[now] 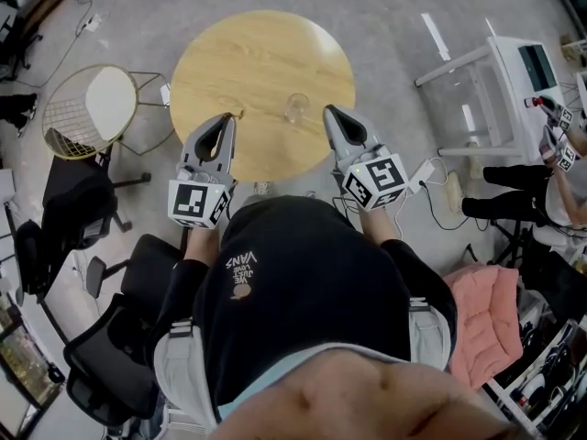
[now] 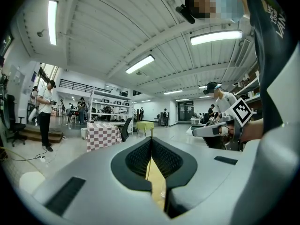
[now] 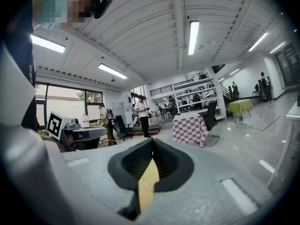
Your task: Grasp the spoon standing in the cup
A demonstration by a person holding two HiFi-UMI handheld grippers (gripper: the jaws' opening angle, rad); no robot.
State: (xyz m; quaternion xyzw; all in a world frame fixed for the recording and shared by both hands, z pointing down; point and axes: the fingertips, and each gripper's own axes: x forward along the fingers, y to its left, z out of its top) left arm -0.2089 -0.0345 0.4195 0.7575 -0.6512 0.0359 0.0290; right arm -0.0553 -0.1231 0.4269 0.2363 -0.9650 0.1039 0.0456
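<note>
A clear glass cup point(image 1: 296, 108) stands on the round wooden table point(image 1: 261, 58), near its front edge. I cannot make out a spoon in it from the head view. My left gripper point(image 1: 227, 117) hangs over the table's front left rim, left of the cup, jaws closed tip to tip with nothing in them. My right gripper point(image 1: 328, 110) is just right of the cup, also shut and empty. In the left gripper view the left gripper point(image 2: 151, 139) points level across the room, with only a sliver of tabletop point(image 2: 154, 177) below. The right gripper point(image 3: 152, 139) shows the same.
A wire chair with a white seat point(image 1: 92, 108) stands left of the table. Black office chairs point(image 1: 92, 218) are at the lower left. A white cart point(image 1: 514, 71), a seated person point(image 1: 550, 191) and a pink cushion point(image 1: 486, 310) are on the right. Cables lie on the floor.
</note>
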